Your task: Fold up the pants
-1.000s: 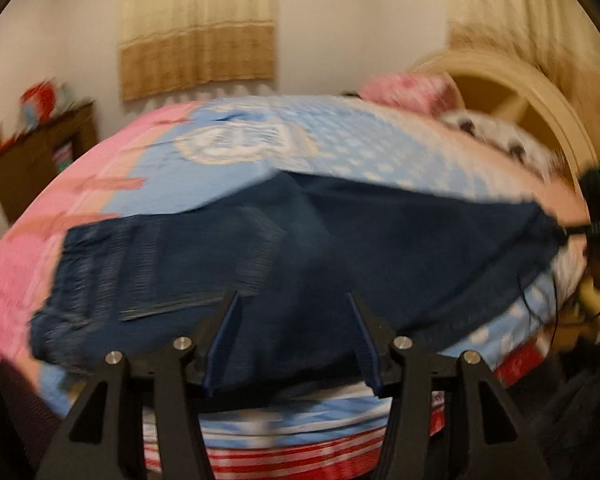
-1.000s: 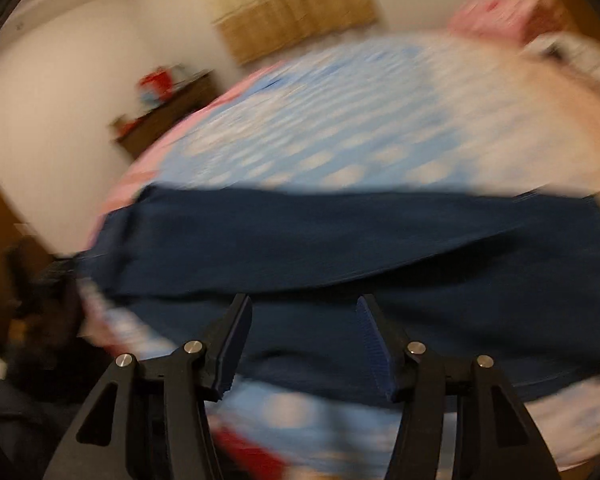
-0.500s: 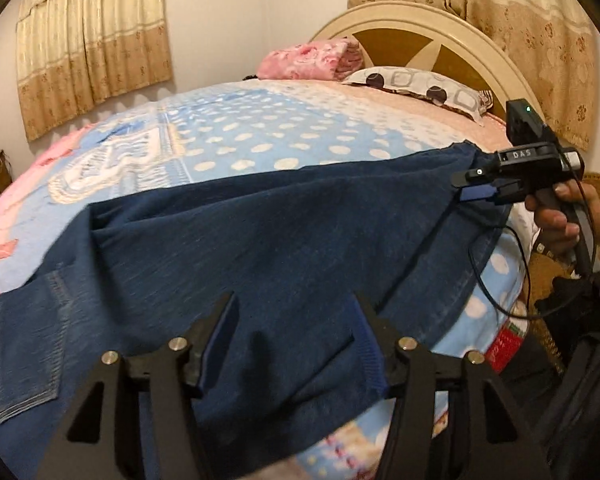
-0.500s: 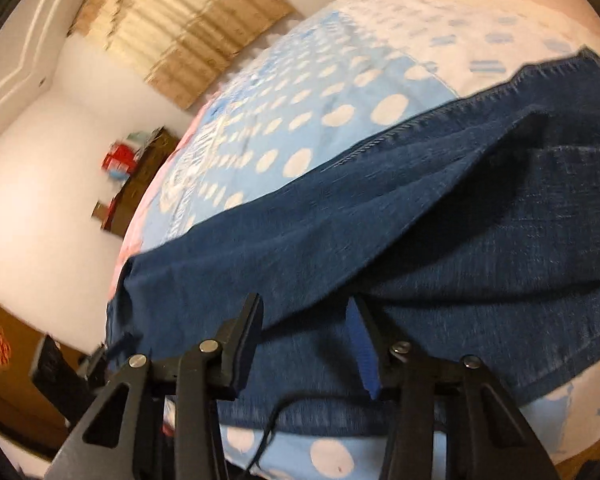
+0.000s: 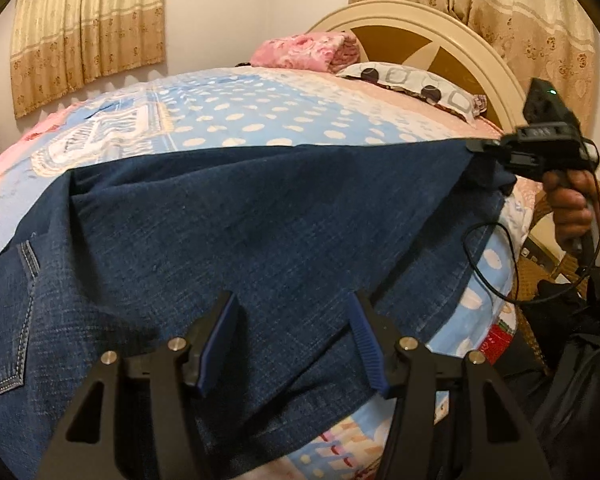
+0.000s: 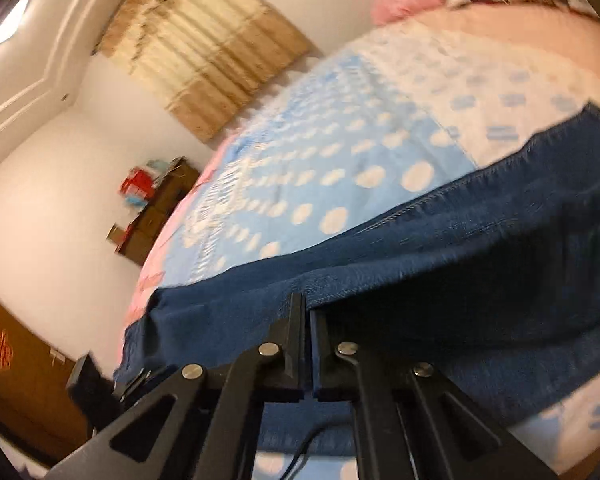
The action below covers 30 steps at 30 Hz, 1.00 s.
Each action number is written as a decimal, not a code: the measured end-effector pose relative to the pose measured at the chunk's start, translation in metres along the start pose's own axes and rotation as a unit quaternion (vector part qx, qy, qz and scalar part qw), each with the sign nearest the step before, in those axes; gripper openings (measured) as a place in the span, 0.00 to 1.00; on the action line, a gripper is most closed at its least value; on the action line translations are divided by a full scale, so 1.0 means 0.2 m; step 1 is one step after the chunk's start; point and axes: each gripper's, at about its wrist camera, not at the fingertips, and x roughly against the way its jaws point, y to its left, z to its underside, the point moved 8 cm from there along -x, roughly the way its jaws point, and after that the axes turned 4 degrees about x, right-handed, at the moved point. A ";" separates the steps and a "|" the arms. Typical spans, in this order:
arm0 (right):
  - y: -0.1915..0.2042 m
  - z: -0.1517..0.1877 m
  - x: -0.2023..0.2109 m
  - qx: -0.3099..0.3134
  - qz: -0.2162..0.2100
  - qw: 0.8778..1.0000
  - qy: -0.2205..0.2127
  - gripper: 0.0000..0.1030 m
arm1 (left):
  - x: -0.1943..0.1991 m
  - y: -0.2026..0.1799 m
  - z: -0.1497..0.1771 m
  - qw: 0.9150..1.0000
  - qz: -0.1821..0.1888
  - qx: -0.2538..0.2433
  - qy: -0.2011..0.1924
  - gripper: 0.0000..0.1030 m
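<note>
Dark blue jeans (image 5: 260,232) lie spread across the polka-dot bed cover (image 5: 260,112). The left tool (image 5: 294,340) hovers over the denim, its pads apart and grasping nothing. The right tool (image 6: 309,320) has just clamped together, apparently pinching the edge of a leg hem, though motion blur obscures the contact; a hand (image 5: 572,204) holds it.

White walls (image 5: 236,12), beige curtains (image 5: 88,28), a cream arched headboard (image 5: 440,28); a dark wooden cabinet (image 6: 160,208) stands against the far wall.
</note>
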 end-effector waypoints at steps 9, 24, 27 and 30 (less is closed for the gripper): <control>-0.15 0.34 0.00 0.039 0.073 0.995 0.054 0.01 | 0.06 -0.03 0.08 0.999 0.031 -0.008 0.029 0.58; 0.20 0.51 -0.09 0.203 0.041 0.972 0.109 0.07 | -0.12 -0.16 0.07 0.989 -0.037 -0.139 0.045 0.58; 0.26 0.48 -0.10 0.185 -0.001 0.977 0.106 0.07 | -0.09 -0.15 0.06 0.990 -0.030 -0.127 0.045 0.58; 0.37 0.49 -0.18 0.163 -0.060 0.976 0.128 0.07 | -0.01 -0.06 0.06 0.992 -0.044 -0.111 0.039 0.58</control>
